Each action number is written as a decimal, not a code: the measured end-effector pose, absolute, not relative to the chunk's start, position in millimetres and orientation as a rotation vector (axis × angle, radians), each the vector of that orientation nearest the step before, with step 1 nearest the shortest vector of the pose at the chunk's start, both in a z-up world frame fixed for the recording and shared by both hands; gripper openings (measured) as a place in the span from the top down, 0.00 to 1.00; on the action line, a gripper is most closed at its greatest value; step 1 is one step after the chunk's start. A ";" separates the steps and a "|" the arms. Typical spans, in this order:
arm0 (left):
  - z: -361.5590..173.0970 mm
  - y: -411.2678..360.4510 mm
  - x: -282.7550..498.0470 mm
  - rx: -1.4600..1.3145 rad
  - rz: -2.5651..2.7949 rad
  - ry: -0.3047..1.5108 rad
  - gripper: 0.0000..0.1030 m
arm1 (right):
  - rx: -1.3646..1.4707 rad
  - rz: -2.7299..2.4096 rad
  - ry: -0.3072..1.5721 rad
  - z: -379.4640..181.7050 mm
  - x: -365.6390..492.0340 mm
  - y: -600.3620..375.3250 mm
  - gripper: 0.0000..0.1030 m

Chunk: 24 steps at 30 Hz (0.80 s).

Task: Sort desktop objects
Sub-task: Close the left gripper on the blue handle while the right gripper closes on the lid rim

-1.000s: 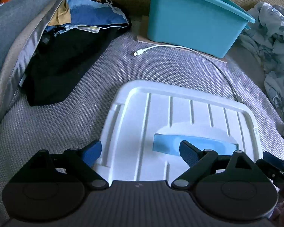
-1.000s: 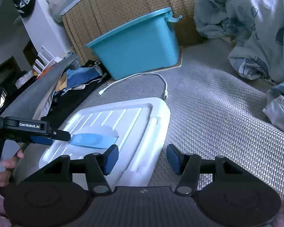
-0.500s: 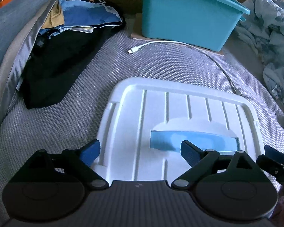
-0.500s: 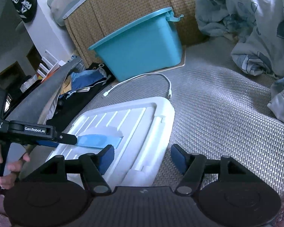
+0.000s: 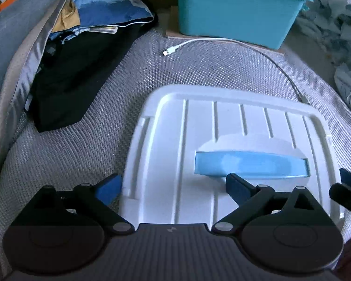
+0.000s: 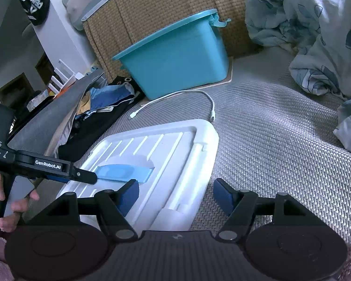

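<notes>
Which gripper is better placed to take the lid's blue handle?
Left. The left gripper is open with one finger beside the blue handle; the right gripper straddles the white lid's edge.

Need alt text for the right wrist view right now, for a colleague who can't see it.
The open right gripper straddles the near right edge of a white lid with a blue handle, lying on grey woven fabric. Behind are a white cable and teal bin.

left wrist: steep, close over white lid (image 5: 222,140) | right wrist: shallower, probably farther | shared: lid
</notes>
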<state>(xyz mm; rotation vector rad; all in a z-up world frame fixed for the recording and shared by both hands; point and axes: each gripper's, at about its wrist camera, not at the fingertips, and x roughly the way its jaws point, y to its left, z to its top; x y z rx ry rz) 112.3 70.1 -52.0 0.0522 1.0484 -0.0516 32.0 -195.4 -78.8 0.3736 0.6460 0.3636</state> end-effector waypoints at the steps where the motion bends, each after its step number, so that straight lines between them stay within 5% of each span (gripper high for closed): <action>1: -52.1 70.0 111.7 0.055 -0.052 1.048 0.04 | 0.371 0.364 0.646 -78.9 31.9 -195.2 0.28; 24: -51.0 68.3 109.8 0.067 -0.110 1.055 0.00 | 0.289 0.344 0.648 -78.6 30.7 -182.1 0.22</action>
